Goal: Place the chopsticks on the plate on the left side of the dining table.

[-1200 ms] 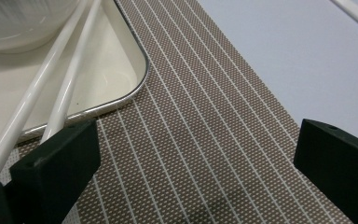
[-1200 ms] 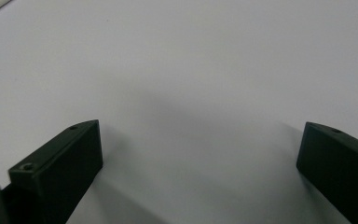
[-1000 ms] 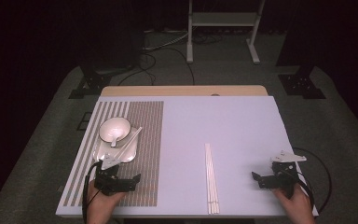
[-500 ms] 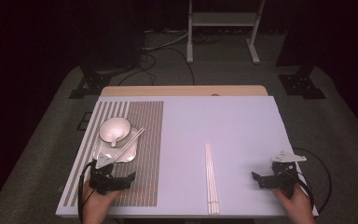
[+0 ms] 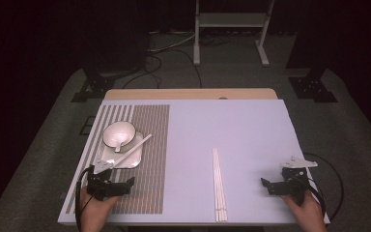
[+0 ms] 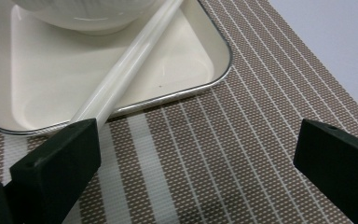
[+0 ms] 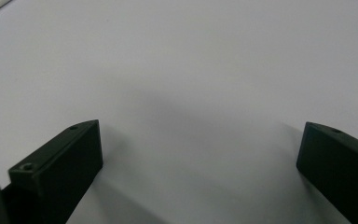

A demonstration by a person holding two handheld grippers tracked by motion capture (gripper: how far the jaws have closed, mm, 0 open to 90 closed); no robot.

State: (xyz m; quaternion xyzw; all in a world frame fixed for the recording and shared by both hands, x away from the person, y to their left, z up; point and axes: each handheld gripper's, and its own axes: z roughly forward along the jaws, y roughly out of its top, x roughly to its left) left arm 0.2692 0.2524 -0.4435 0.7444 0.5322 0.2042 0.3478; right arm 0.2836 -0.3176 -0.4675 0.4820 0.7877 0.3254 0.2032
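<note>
A white bowl [image 5: 119,133] with a spoon in it sits on the far part of a square white plate [image 5: 124,157], on a brown striped placemat [image 5: 149,145]. A long white stick [image 5: 134,149] lies slantwise across the plate. My left gripper [image 5: 111,182] is open on the mat just in front of the plate. In the left gripper view the stick [image 6: 130,70] runs down to my left jaw, with the plate [image 6: 182,60] and bowl [image 6: 84,14] beyond my left gripper [image 6: 196,158]. My right gripper [image 5: 280,182] [image 7: 200,154] stands open over bare table.
A bundle of white chopsticks [image 5: 218,184] lies lengthwise on the white table [image 5: 232,130] between the two grippers. Cables trail from both grippers by the near edge. Beyond the table are a dark floor, cables and a metal stand [image 5: 232,29].
My left gripper has drawn slightly left and back toward the near edge. The right gripper has stayed where it was.
</note>
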